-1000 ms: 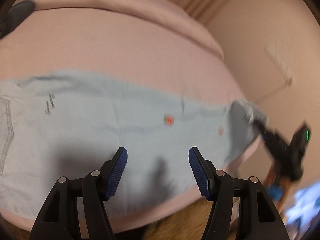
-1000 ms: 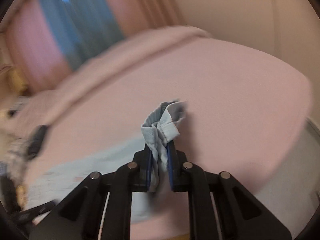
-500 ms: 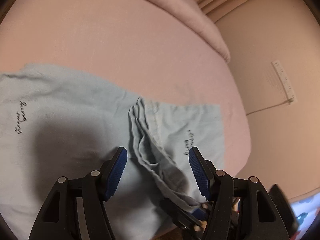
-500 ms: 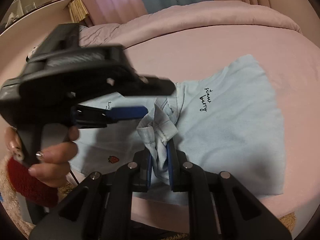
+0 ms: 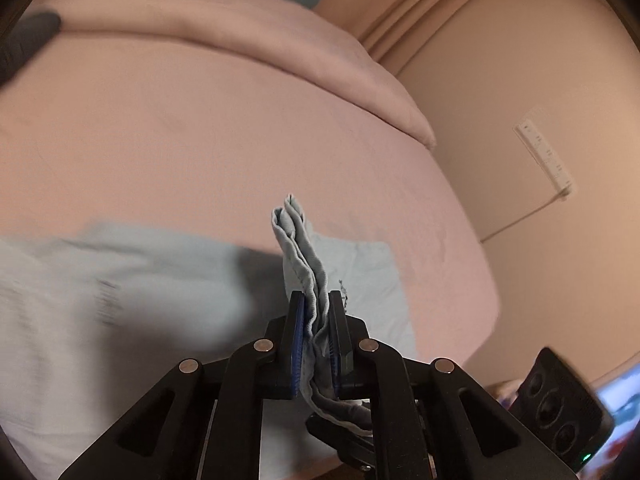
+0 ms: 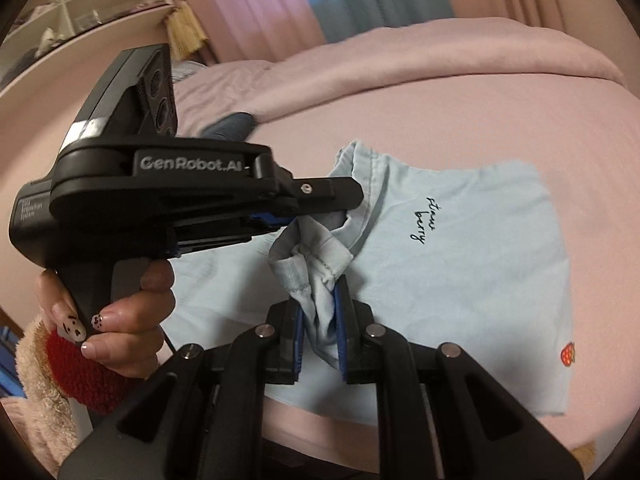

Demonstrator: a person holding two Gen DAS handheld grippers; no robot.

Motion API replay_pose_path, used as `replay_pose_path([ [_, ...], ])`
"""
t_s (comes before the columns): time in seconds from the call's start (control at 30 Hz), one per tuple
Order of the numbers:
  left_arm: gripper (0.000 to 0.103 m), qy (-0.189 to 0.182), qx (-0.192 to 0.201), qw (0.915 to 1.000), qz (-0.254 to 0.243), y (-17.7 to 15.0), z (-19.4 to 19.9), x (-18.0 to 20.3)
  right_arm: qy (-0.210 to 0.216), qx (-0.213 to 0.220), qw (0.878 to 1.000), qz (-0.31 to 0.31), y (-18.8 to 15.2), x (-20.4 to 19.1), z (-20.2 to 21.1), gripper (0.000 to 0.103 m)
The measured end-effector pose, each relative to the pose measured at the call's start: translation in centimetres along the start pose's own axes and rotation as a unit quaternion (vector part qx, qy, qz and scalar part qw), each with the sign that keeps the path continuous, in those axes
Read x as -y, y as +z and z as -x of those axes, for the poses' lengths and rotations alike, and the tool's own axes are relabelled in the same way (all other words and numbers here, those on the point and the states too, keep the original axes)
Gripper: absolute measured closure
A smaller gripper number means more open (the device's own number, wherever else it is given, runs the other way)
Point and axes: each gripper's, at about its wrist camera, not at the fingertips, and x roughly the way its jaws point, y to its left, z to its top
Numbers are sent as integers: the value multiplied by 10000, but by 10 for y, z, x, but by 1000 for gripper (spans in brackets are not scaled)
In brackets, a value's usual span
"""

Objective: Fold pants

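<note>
Pale blue pants lay on the pink bed, near its front edge, folded over w/ the "straw berry" script facing up and a small strawberry patch at the lower right corner. Left gripper had just been closing, jaws now pinched on a bunched fold of the pants fabric that stuck up past the tips. Right gripper also clamped, blue pads squeezing a wad of hem/waistband fabric. Both grips sat close together on the same bunch, left unit crossing in from the left in the right wrist view. Person's hand wrapped the left handle, painted nails, red cuff at the wrist. Dark item further back on bed, can't ID.
</note>
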Motion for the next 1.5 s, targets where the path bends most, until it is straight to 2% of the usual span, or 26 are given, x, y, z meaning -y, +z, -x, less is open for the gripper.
replay_pose_path([
  [0.1,94,583,194,9981,-101,0,19,-19,157,-133,9997,133,1,-21,-21,89],
  [0.23,94,864,193,9954,369,-6,26,-57,41,-646,9978,103,-11,-30,-66,88],
  [0.27,94,966,152,9942,442,-8,26,-63,-106,-832,9964,148,-18,-30,-80,87],
  [0.37,94,1278,75,9904,517,-20,25,-75,-220,-841,9960,207,-27,-28,-89,86],
  [0.43,94,1329,41,9895,560,-26,26,-77,-166,-938,9952,228,-24,-33,-86,76],
  [0.5,94,1362,35,9892,545,-28,26,-72,80,-1136,9935,94,-21,-34,-79,51],
  [0.57,94,1365,122,9896,433,-32,35,-67,338,-1037,9940,-60,-20,-35,-60,41],
  [0.63,94,1264,256,9911,314,-30,41,-56,365,-855,9956,-97,-18,-33,-42,41],
  [0.7,94,1068,339,9933,282,-30,41,-46,196,-660,9976,-93,-17,-29,-21,41],
  [0.83,88,742,172,9971,-34,-32,26,-25,-600,-354,9971,-321,-9,0,0,40],
  [0.87,88,754,24,9970,-157,-35,16,-20,-730,-354,9956,-473,-9,11,2,41],
  [1.0,88,860,-592,9936,-437,-49,-19,-12,-783,-493,9925,-802,-17,31,4,46],
  [1.03,88,951,-707,9918,-473,-53,-24,-13,-792,-519,9922,-806,-18,33,2,46],
  [1.1,88,1407,-862,9855,-390,-64,-33,-28,-861,-597,9916,-758,-22,35,3,48],
  [1.13,89,1338,-723,9882,-203,-67,-29,-38,-896,-632,9911,-750,-24,35,0,48],
  [1.17,89,1105,-591,9921,52,-70,-23,-47,-925,-670,9909,-716,-26,35,-2,49],
  [1.23,89,940,-541,9933,407,-74,-13,-58,-969,-739,9904,-653,-28,39,1,49],
  [1.37,94,1086,-377,9917,583,-80,-2,-64,-1019,-789,9900,-568,-28,50,0,49],
  [1.5,94,1498,-280,9879,292,-89,-7,-47,-981,-749,9912,-474,-33,54,3,49],
])
